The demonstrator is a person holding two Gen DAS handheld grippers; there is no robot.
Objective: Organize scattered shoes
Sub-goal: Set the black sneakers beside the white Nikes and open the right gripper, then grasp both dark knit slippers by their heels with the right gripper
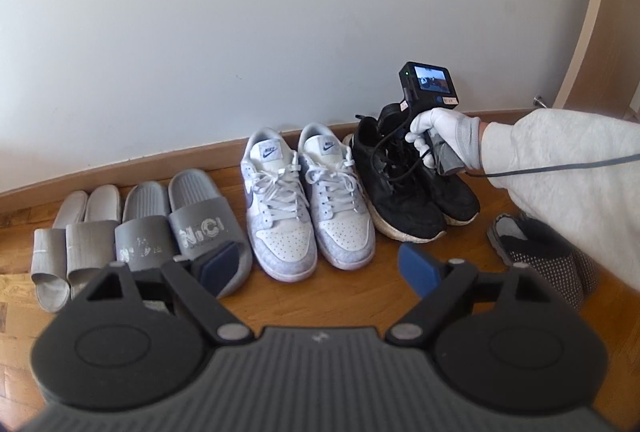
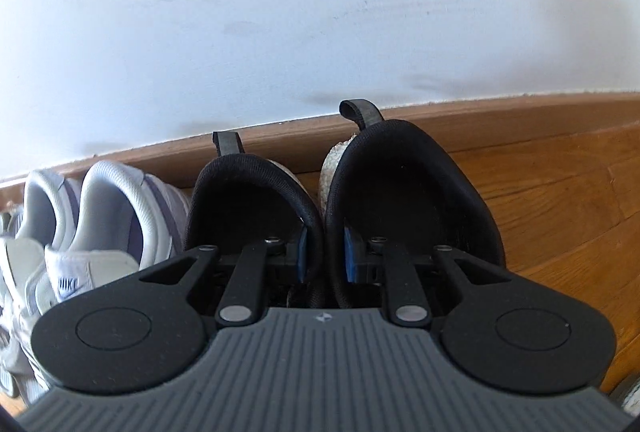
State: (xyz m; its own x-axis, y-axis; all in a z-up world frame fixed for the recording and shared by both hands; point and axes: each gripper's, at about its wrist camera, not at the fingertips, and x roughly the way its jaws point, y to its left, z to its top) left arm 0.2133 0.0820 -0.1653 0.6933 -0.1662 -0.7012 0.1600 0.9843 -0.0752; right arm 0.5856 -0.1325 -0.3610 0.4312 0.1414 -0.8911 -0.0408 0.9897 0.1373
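Observation:
A row of shoes lines the wall: pale grey slippers (image 1: 74, 232), grey slides (image 1: 180, 220), white-grey Nike sneakers (image 1: 304, 200) and black sneakers (image 1: 412, 188). A dark dotted slipper (image 1: 548, 252) lies apart at the right. My left gripper (image 1: 320, 268) is open and empty, above the floor in front of the row. My right gripper (image 2: 325, 256) has one finger inside each black sneaker (image 2: 408, 192) and is shut on their two inner collars, pinched together. In the left wrist view the right gripper's body (image 1: 424, 100) sits over the black pair.
The white wall (image 1: 280, 12) and wooden baseboard (image 2: 520, 112) run just behind the heels. A wooden door edge (image 1: 600, 32) stands at the far right. Wood floor (image 2: 560, 192) lies right of the black pair.

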